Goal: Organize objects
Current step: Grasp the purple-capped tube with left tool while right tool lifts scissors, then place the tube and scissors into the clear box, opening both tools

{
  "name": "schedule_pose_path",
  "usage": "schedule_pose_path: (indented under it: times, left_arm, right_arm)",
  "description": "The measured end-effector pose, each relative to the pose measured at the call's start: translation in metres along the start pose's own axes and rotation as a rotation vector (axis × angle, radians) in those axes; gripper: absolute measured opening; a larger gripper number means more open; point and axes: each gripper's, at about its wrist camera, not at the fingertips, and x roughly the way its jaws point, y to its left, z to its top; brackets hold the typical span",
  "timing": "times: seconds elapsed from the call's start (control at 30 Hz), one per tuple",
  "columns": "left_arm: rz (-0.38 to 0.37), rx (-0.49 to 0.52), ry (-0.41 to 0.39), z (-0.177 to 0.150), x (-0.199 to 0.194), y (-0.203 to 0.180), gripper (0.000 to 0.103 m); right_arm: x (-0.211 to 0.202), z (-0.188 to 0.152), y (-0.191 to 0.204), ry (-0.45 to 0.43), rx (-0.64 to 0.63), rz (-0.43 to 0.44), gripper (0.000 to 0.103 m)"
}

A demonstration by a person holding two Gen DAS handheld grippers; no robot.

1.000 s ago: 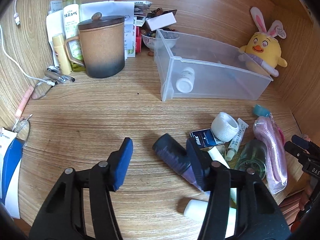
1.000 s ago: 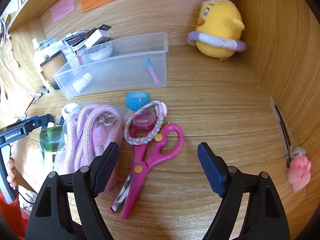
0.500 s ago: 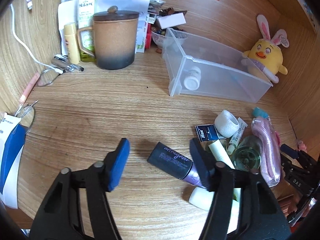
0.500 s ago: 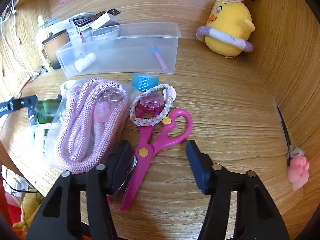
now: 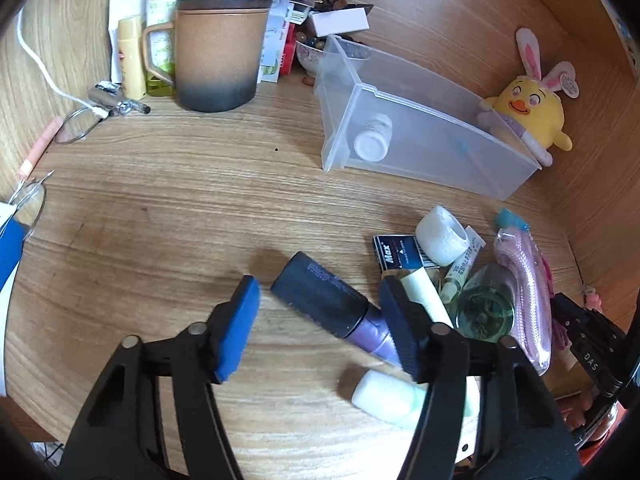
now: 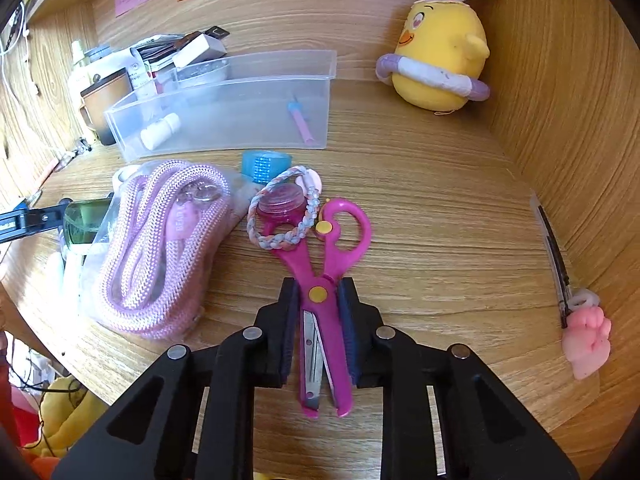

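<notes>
My right gripper (image 6: 318, 300) is shut on the pink scissors (image 6: 320, 264) at their pivot; the scissors lie flat on the wooden desk. My left gripper (image 5: 320, 320) is open, its jaws on either side of a dark tube with a purple body (image 5: 332, 306) lying on the desk. A clear plastic bin (image 5: 420, 128) stands beyond, holding a white bottle (image 5: 372, 142); in the right wrist view the bin (image 6: 224, 108) also holds a pink pen (image 6: 300, 122).
A pink rope in a bag (image 6: 160, 248), a braided hair tie (image 6: 280, 216), a blue tape roll (image 6: 264, 164), a green glass bottle (image 5: 484, 312), a white gauze roll (image 5: 440, 236) and white tubes crowd the desk. A brown lidded mug (image 5: 216, 48) and a yellow plush (image 6: 440, 40) stand at the back.
My right gripper moved left over the scissors and closed on them. My left gripper shifted so the dark tube lies between its open jaws.
</notes>
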Motion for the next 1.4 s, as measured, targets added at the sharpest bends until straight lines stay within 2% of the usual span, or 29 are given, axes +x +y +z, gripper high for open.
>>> schedule_pose_path:
  times: [0.1, 0.27, 0.4, 0.5, 0.67, 1.0, 1.4]
  left_arm:
    - [0.008, 0.022, 0.000, 0.003, 0.005, -0.001, 0.047]
    - [0.029, 0.068, -0.009, 0.008, 0.012, -0.006, 0.045]
    - [0.041, 0.102, -0.025, 0.011, 0.015, -0.012, 0.033]
    - [0.032, 0.112, -0.028, 0.013, 0.017, -0.014, 0.027]
    - [0.061, 0.150, -0.082, 0.017, 0.008, -0.020, 0.027]
    - [0.050, 0.158, -0.186, 0.038, -0.020, -0.025, 0.026]
    - [0.013, 0.182, -0.305, 0.063, -0.054, -0.043, 0.025]
  right_arm:
    - [-0.002, -0.002, -0.005, -0.001, 0.014, 0.005, 0.018]
    - [0.001, 0.001, -0.005, 0.001, 0.013, 0.015, 0.019]
    - [0.005, 0.002, 0.002, -0.013, -0.013, -0.002, 0.019]
    - [0.006, 0.002, 0.005, -0.026, -0.017, -0.011, 0.019]
    - [0.004, 0.004, -0.005, -0.034, 0.024, -0.027, 0.018]
    - [-0.024, 0.023, -0.027, -0.121, 0.073, -0.091, 0.017]
    - [-0.048, 0.057, -0.016, -0.241, 0.048, -0.067, 0.017]
